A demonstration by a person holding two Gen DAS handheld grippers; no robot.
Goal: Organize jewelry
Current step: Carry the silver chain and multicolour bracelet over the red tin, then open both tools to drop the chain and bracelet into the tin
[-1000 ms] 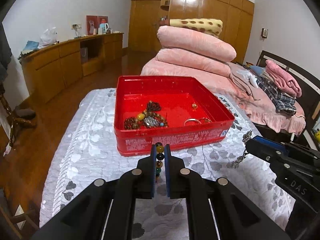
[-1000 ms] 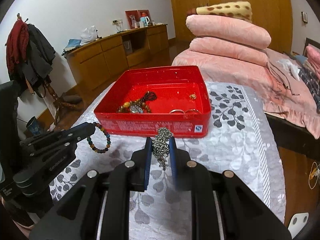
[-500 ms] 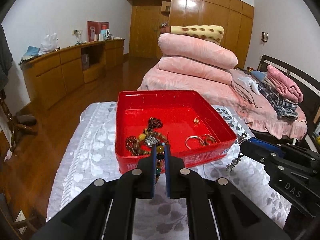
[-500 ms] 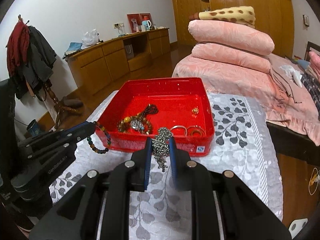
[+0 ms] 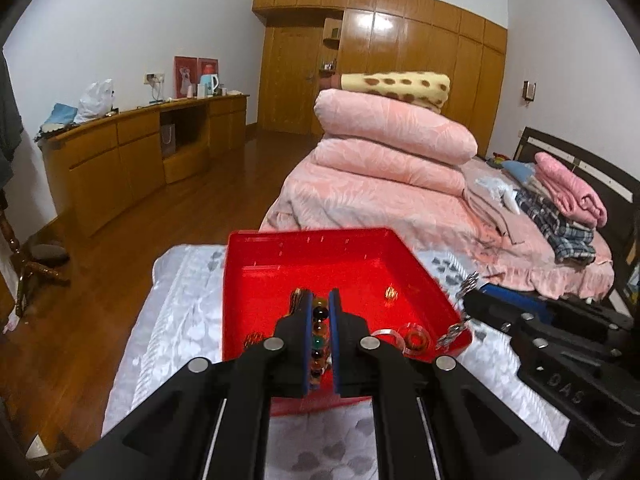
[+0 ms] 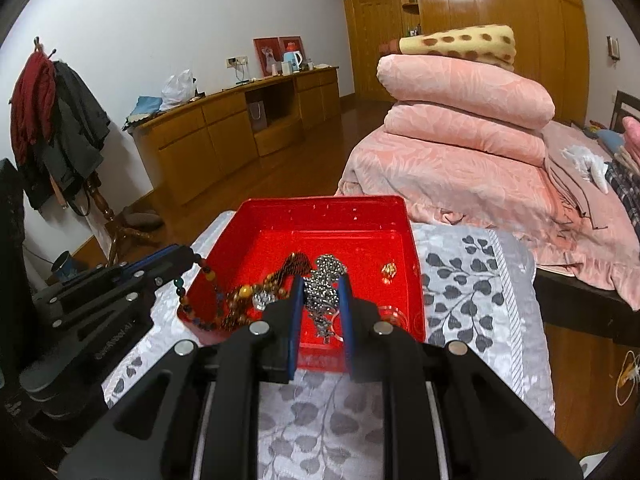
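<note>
left gripper: jaws nearly together, clamped on a bead bracelet; the tips sit over the near part of the red box.
bead bracelet: a string of dark, amber and green beads runs down the narrow gap between the left fingers; in the right wrist view it hangs from the left gripper in a loop over the box's left rim.
right gripper: jaws a little apart, pinching a silver chain between the blue pads; the tips are above the box's near half.
silver chain: bunched in a glittering clump at the fingertips, a short tail dangling toward the box floor; in the left wrist view it shows only as small silver bits at the right gripper's tip, at the box's right wall.
red box: open, square, set on the grey leaf-print cloth; both grippers reach over its near wall.
in the box: a heap of brown and amber beads at left, a small gold piece toward the far right, a clear bangle and an amber ring at the near right.
cloth: covers the table top under the box.
beyond: a bed with stacked pink quilts, a spotted blanket on top, a wooden cabinet along the left wall.
</note>
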